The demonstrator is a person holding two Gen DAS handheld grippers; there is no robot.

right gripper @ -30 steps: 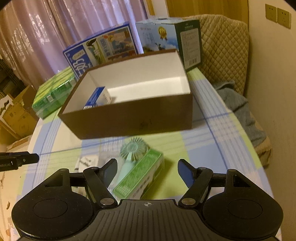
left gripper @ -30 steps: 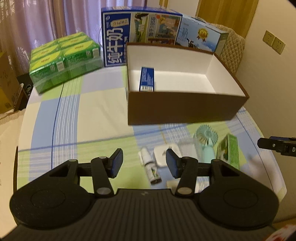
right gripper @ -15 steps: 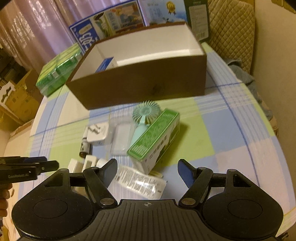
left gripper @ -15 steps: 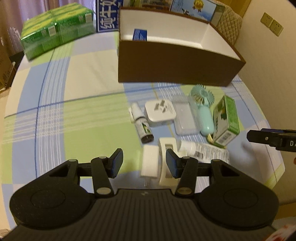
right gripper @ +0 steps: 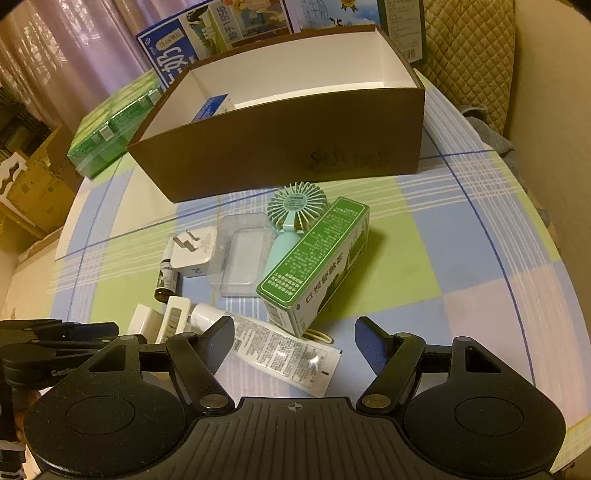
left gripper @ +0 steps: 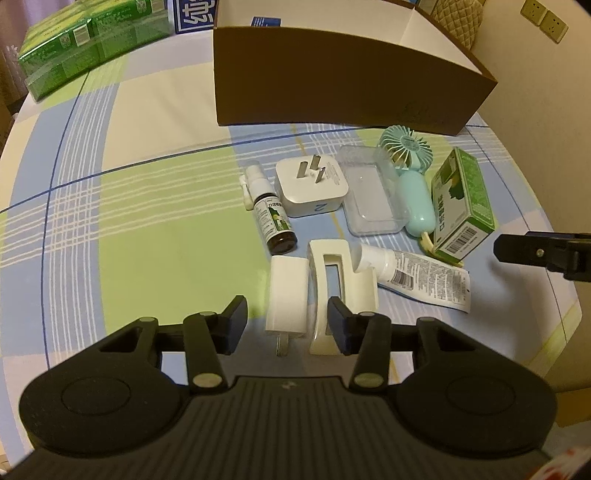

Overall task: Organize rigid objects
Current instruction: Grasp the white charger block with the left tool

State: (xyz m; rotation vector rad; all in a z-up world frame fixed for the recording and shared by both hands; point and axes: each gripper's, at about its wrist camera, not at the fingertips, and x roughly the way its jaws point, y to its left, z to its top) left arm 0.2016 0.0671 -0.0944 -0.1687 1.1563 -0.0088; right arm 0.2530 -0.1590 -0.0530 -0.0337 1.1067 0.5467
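Note:
My left gripper [left gripper: 287, 320] hangs low over a small white plug [left gripper: 286, 295] and a cream slotted clip [left gripper: 328, 288]. Both lie between its closing jaws, and the left pad stands apart from the plug. My right gripper [right gripper: 295, 343] is open above a white tube [right gripper: 284, 354], just short of a green carton [right gripper: 317, 262]. Around them lie a spray bottle [left gripper: 273, 218], a square white adapter [left gripper: 310, 184], a clear case [left gripper: 369, 195] and a mint hand fan [left gripper: 410, 177]. Behind stands the brown box [right gripper: 295, 147] with a blue packet [right gripper: 210, 107] inside.
Green shrink-wrapped packs [left gripper: 81, 40] sit at the far left of the checked tablecloth [left gripper: 147, 221]. Blue milk cartons [right gripper: 221, 33] stand behind the box. A quilted chair back [right gripper: 469, 48] and the wall are to the right, past the round table's edge.
Both grippers have sunk and tipped down toward the clutter, so the brown box has slid to the top of both views. The left jaws have narrowed around the plug and clip.

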